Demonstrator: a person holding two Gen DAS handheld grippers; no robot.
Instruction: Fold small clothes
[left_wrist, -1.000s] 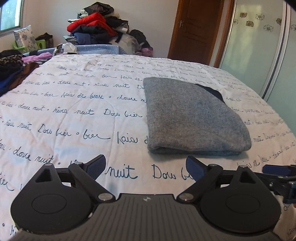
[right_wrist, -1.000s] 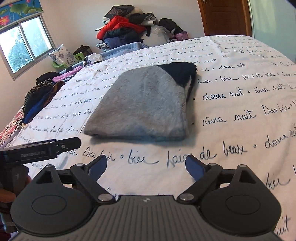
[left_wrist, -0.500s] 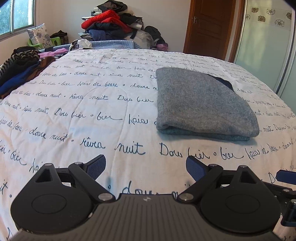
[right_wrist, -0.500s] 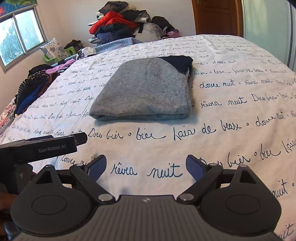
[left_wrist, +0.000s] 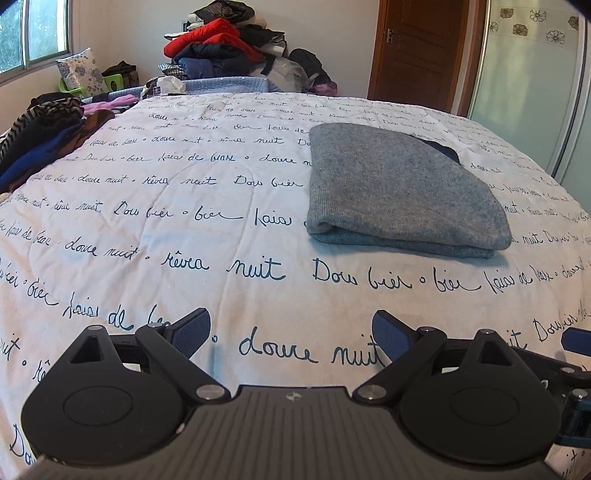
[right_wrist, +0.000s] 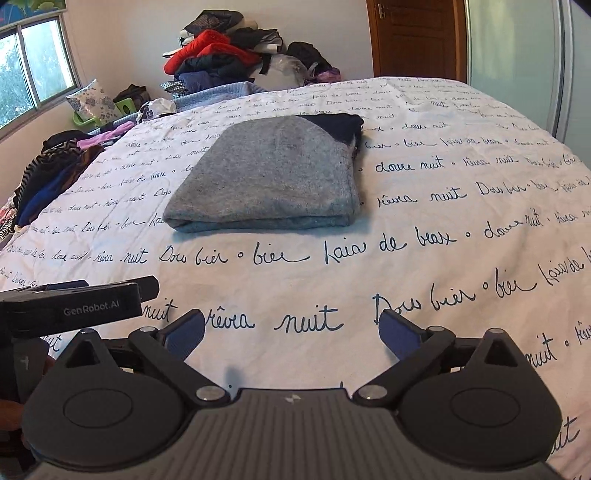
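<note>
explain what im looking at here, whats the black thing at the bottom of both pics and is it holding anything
Those are hand-held tongs, one in each of a person's hands, each with a camera looking forward along its two blue-padded fingers. One picture is from the left tongs, the other from the right tongs. Both are open and hold nothing. Ahead, on a white bedspread printed with script, lies a folded grey sweater with a dark part peeking out behind. Piled clothes sit beyond the bed.

Both wrist views low over bed (left_wrist: 221, 221), sharing folded sweater (left_wrist: 399, 192)
</note>
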